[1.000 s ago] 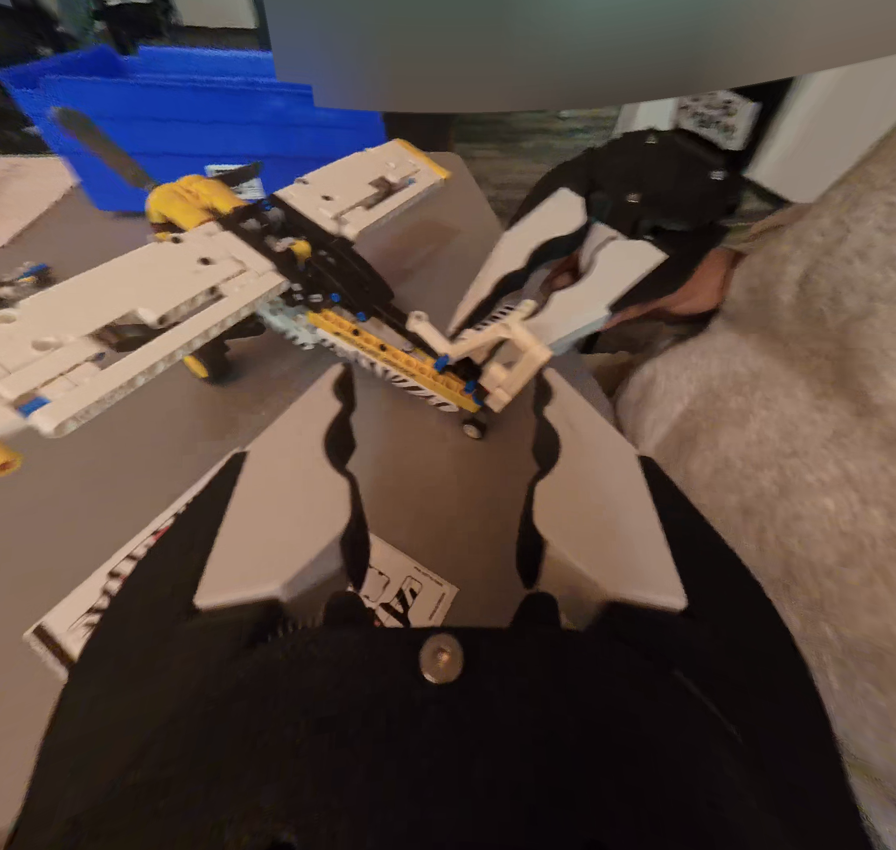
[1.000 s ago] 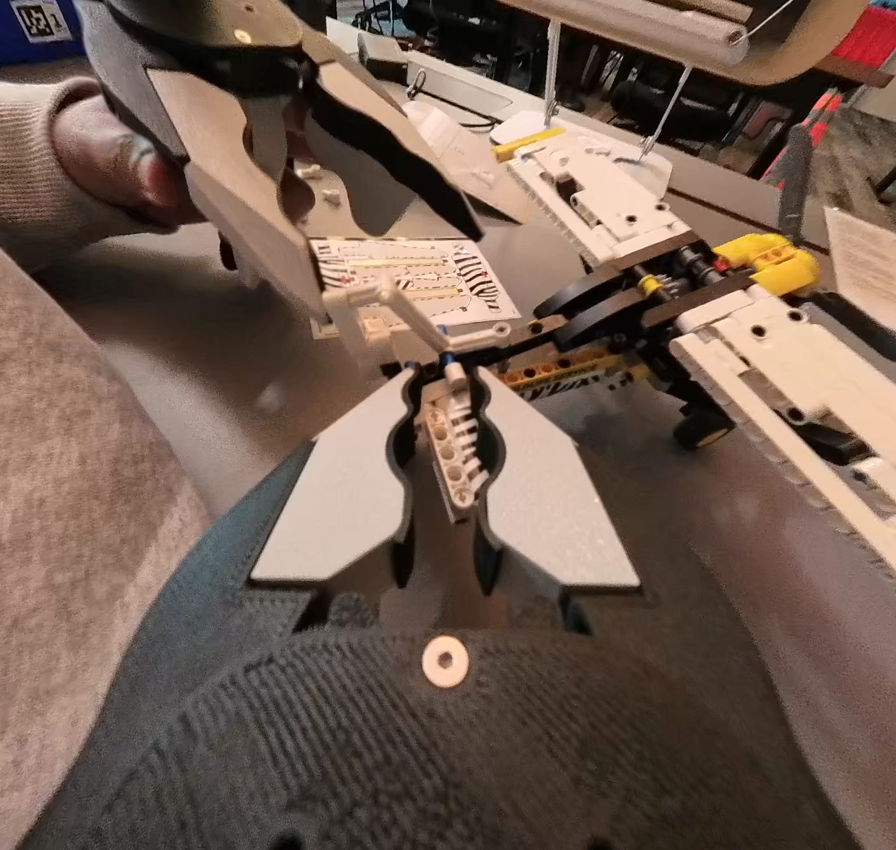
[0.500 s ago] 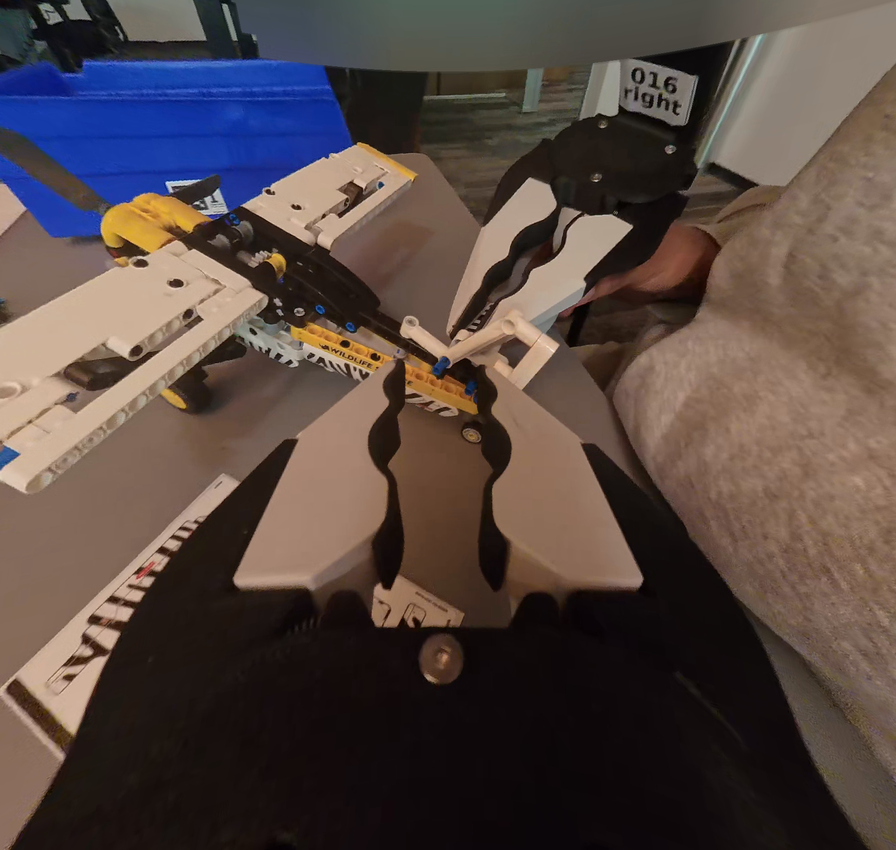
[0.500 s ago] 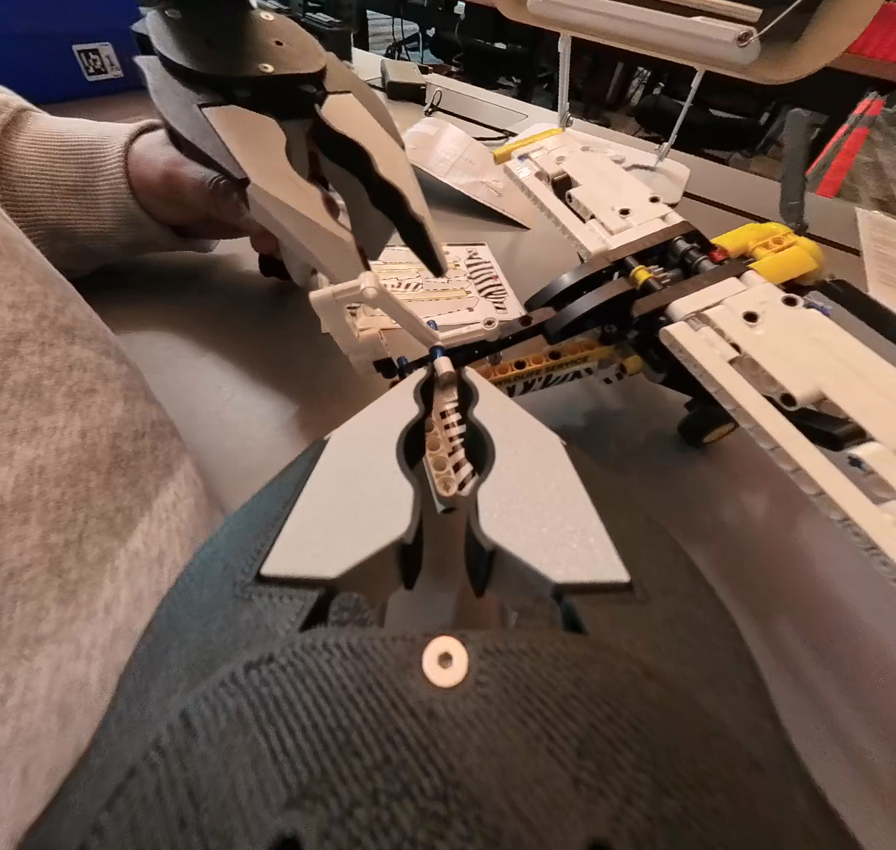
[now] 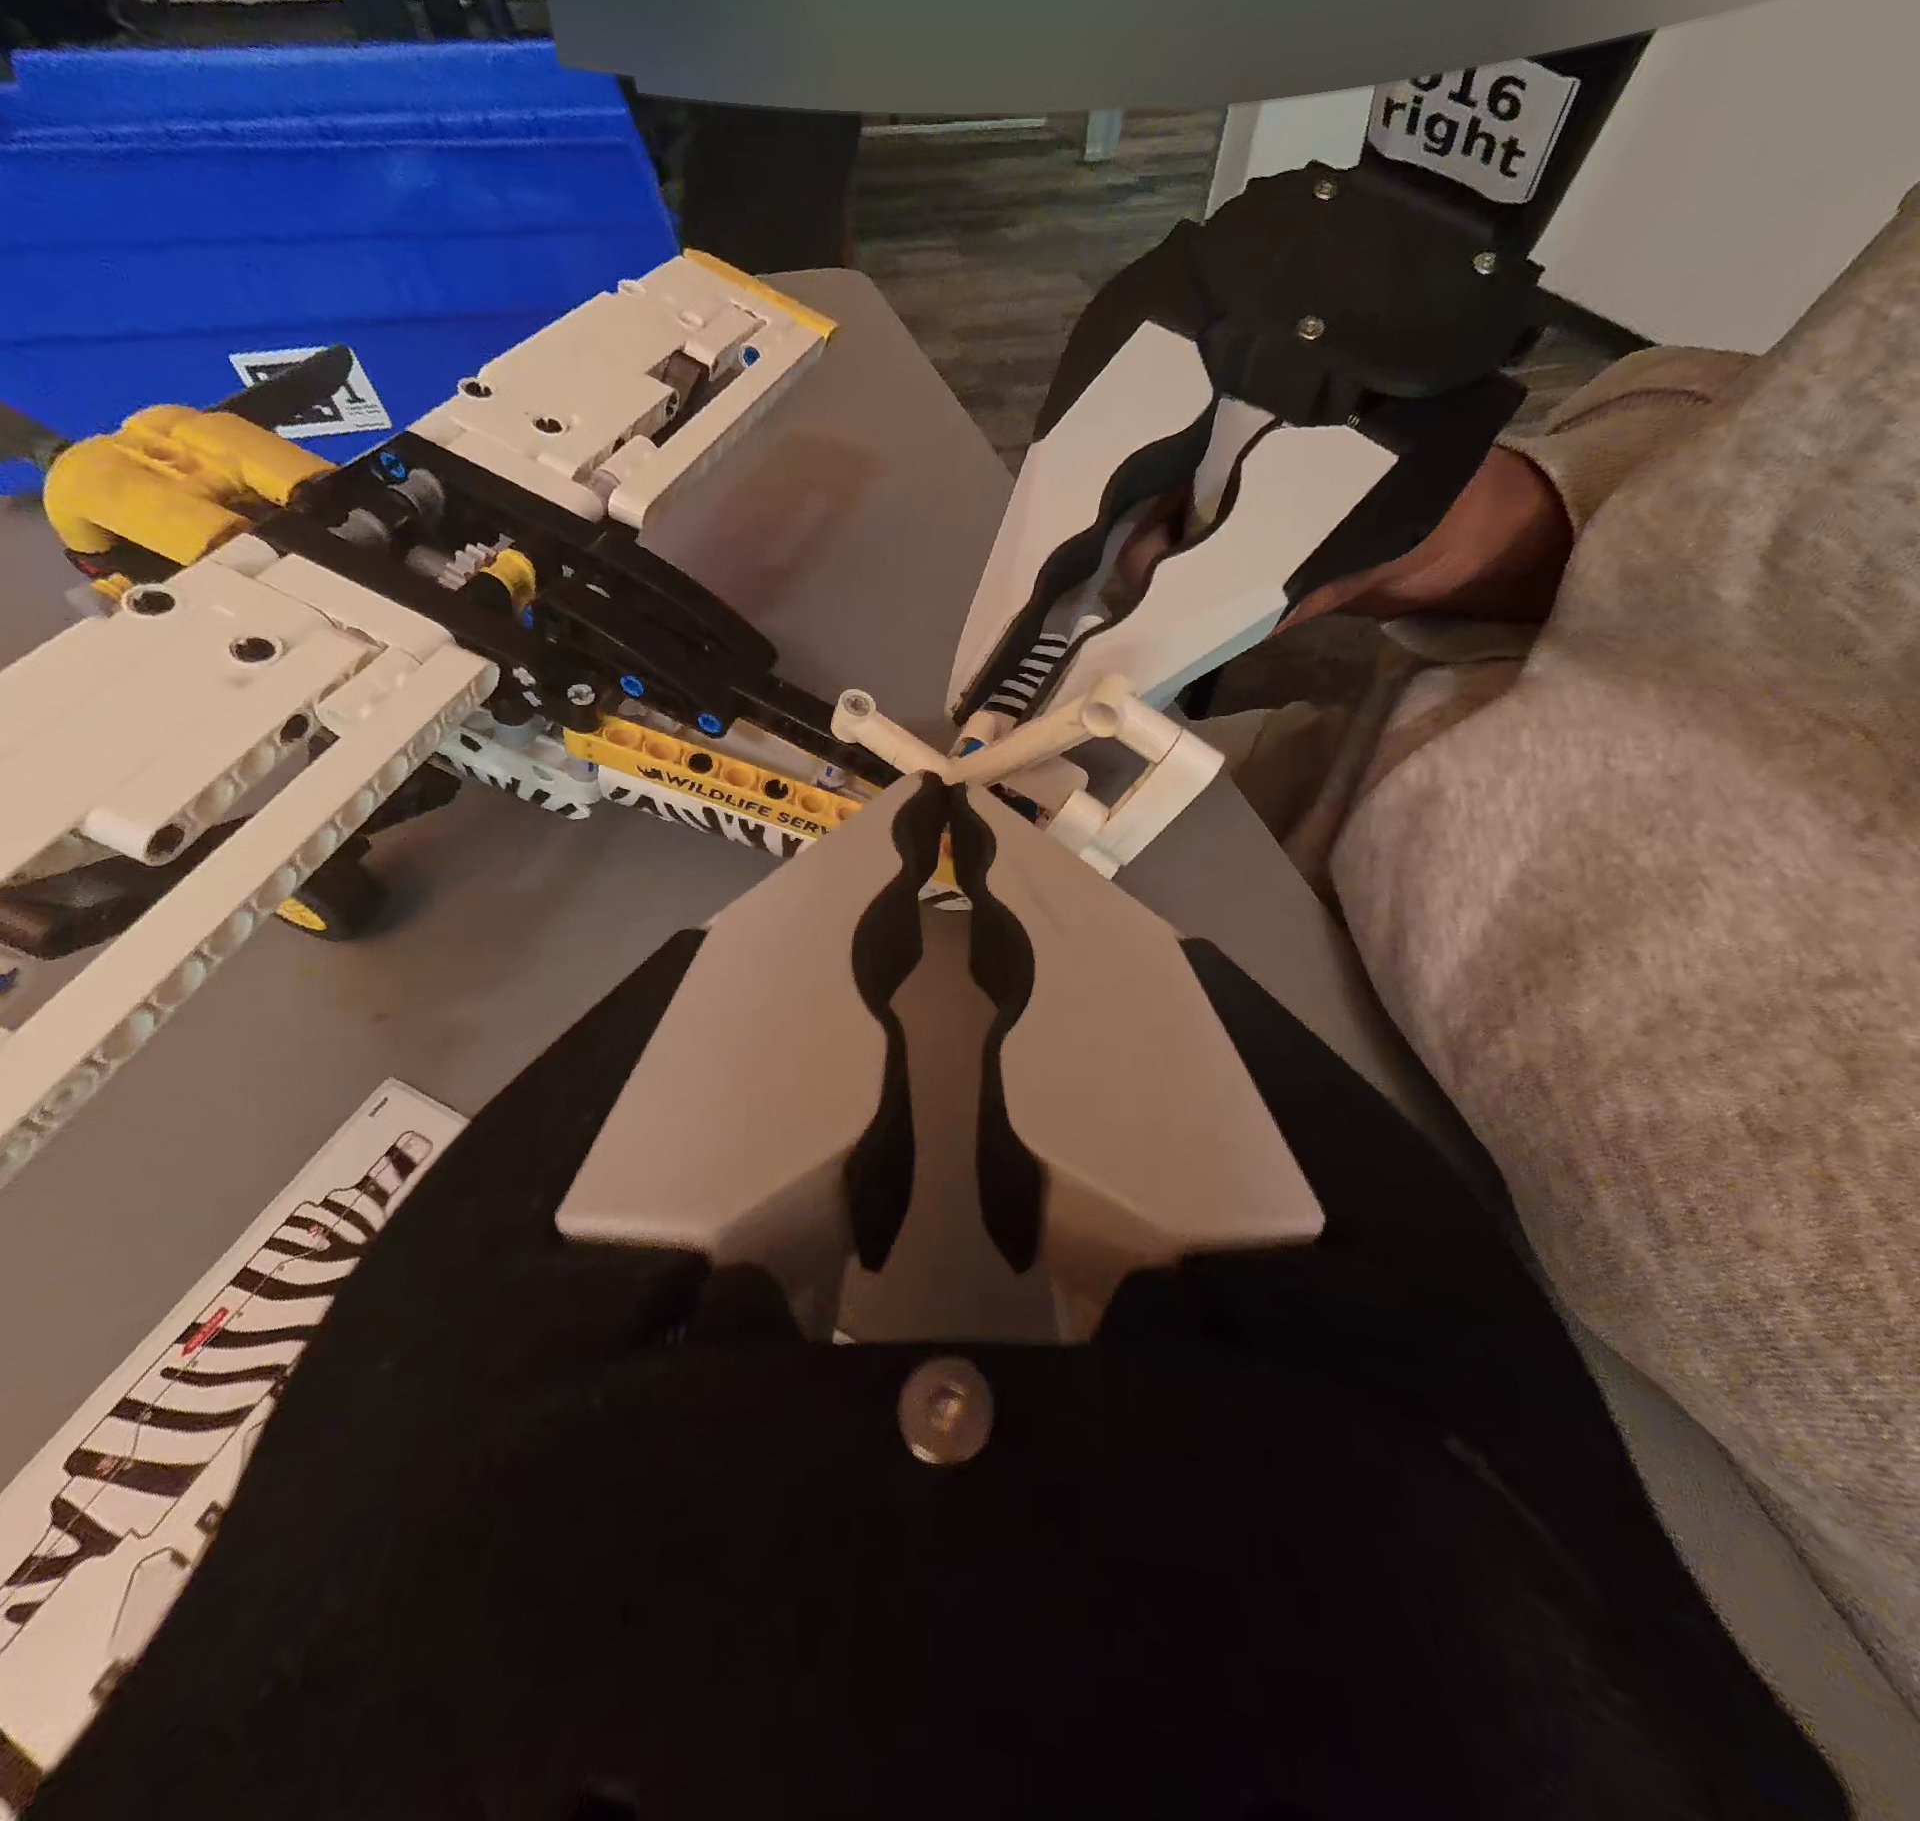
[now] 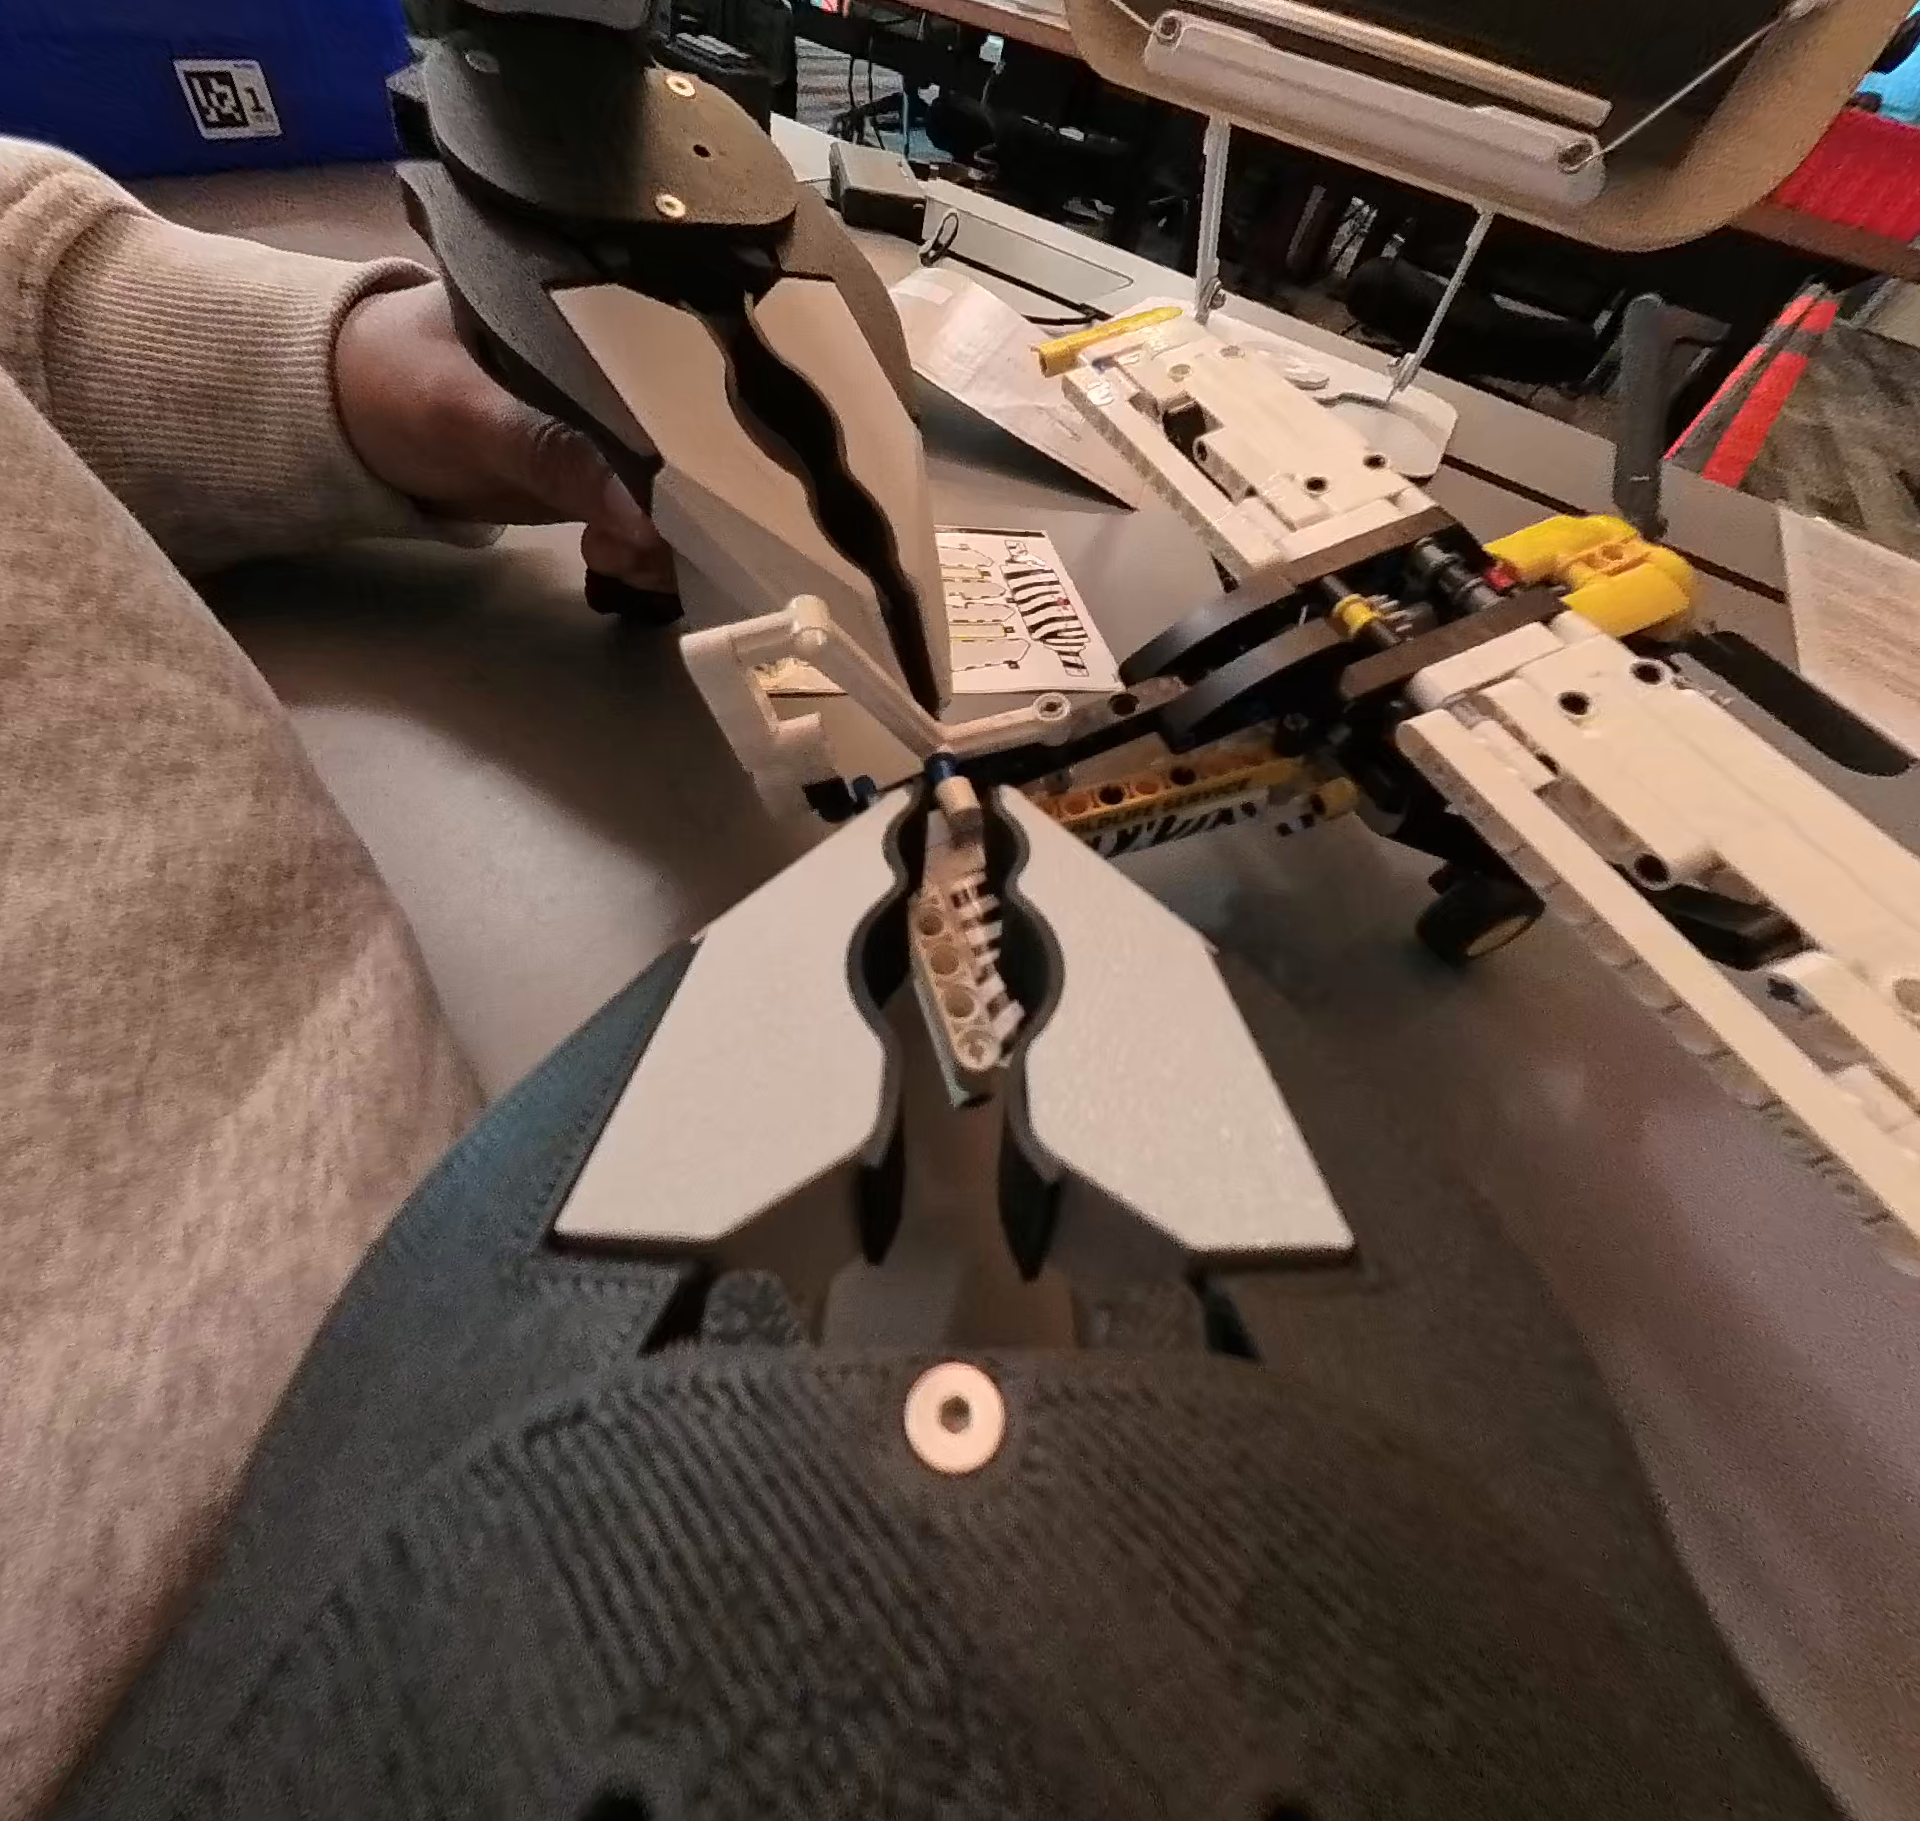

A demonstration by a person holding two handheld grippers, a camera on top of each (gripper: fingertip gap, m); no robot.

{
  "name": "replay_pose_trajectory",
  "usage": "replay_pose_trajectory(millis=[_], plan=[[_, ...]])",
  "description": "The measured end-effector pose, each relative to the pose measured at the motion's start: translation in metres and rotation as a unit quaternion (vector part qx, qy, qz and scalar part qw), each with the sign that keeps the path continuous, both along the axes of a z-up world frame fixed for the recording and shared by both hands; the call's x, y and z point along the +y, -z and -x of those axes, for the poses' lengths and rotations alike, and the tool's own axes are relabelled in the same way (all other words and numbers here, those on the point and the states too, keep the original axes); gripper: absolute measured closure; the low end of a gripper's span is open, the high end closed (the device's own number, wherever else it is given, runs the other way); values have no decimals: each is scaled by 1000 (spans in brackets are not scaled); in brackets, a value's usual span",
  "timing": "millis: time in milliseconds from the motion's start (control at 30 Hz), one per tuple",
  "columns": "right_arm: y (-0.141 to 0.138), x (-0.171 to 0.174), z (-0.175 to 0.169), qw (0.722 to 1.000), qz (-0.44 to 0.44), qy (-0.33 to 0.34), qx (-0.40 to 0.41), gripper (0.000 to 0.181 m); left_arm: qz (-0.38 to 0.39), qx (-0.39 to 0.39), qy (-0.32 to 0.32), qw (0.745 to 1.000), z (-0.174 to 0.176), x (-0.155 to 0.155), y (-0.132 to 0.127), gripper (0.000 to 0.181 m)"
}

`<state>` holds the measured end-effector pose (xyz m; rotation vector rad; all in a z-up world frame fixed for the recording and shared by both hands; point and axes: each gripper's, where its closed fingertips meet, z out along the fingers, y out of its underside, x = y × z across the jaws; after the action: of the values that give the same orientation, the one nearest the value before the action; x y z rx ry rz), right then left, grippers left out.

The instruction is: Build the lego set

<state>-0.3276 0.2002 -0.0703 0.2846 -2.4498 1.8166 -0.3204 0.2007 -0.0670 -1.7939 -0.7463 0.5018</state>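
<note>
The lego plane [image 5: 436, 608] sits on the grey table [image 5: 499, 961], nose toward the blue bin [image 5: 260, 213] and tail toward the person. Its long axis runs from far-left to near-right in the left wrist view, and the tail end lies right at the tips of both grippers.

At the tail, two thin white struts [image 5: 1039, 737] cross in an X over a blue pin. The right gripper [image 6: 951, 805] is clamped on a white beam [image 6: 961, 982] with a row of holes and a striped face. The beam lies along the fingers, and its free end touches the blue pin at the crossing — so its axis meets the plane's axis roughly square-on.

The left gripper [image 5: 940, 795] comes from the opposite side. Its tips are drawn nearly together right at the crossing; whether they actually pinch a strut I cannot tell, since the tips hide the contact.

My reading: the beam is being seated on the tail pin, and the push should go straight along the beam's length, with the left gripper bracing the struts against it. Both grippers are equally close — the right does the work.

A zebra-striped sticker sheet [image 5: 197, 1356] lies flat on the table beside the left gripper, well clear of the joint.
</note>
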Motion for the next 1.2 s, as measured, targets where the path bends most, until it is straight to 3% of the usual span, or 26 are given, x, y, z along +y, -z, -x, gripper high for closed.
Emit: replay_pose_trajectory(millis=[67, 167, 467, 933, 1200], plan=[[0, 0, 1, 1000, -3, 4, 4, 172, 14, 8, -14, 1000, 2, -4, 0, 168], [0, 1, 2, 1000, -5, 10, 9, 172, 17, 1, -6, 1000, 0, -2, 1, 164], [2, -1, -2, 1000, -10, 2, 3, 172, 30, -15, -2, 999, 1, 2, 10, 177], [3, 0, 4, 997, -28, 54, 38, 173, 34, -15, -52, 998, 7, 2, 10, 177], [4, 5, 6, 998, -32, 52, 10, 172, 34, -17, -68, 997, 9, 7, 11, 177]])
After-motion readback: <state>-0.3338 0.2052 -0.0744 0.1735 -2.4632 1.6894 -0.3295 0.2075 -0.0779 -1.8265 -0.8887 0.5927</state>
